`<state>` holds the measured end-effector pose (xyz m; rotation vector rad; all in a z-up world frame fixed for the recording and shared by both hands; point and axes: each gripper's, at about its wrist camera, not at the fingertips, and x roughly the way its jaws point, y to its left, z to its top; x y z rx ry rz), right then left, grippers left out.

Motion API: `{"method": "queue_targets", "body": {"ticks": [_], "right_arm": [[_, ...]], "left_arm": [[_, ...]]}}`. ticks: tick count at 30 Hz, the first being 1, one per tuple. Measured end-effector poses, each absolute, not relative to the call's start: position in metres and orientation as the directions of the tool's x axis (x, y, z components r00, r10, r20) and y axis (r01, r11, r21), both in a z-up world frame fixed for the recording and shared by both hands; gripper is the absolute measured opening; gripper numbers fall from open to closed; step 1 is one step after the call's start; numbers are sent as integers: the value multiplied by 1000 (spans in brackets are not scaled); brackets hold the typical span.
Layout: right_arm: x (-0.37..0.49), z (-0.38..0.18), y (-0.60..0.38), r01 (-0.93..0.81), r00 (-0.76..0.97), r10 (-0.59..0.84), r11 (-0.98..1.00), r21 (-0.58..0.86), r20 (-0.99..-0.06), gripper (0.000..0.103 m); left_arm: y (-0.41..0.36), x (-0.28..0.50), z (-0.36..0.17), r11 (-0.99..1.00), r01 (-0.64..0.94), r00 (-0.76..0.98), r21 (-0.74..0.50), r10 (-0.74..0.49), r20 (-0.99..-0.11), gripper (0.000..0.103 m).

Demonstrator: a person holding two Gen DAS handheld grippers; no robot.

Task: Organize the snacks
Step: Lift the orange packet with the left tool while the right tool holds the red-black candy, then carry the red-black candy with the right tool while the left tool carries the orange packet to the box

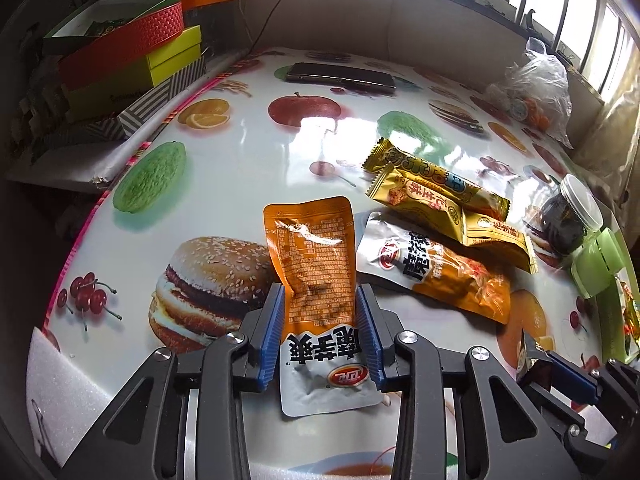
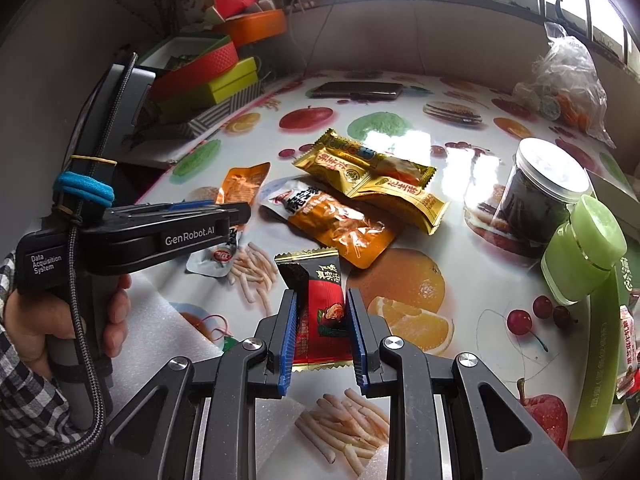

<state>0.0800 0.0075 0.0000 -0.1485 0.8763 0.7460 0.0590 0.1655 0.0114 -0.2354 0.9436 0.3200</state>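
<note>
Orange pouch point(image 1: 316, 280) clamped in left gripper point(image 1: 320, 312); red packet point(image 2: 322, 312) clamped in right gripper point(image 2: 322, 316).

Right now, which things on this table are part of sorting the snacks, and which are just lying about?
Part of the job:
orange pouch in the left claw
red packet in the right claw
second orange pouch
gold bars

Lying about:
phone
dark jar
stacked boxes
plastic bag

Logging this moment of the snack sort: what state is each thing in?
left gripper: shut on orange pouch
right gripper: shut on red packet
second orange pouch: flat on table
gold bars: stacked, loose
jar: upright, lidded
</note>
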Motion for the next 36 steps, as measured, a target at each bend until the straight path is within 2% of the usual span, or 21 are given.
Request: {"method": "queue_targets", "body": {"ticks": [14,36], "right_arm": [[77,17,-16,-599,474,512,784,164,-717,23],[81,56,-114,-409,634,411,897,167,-655,23]], "left_arm": [[139,49,38,952,-296,596,-81,118,-794,37],[35,60,78,994,-42,666,-102,-48,-745,38]]}}
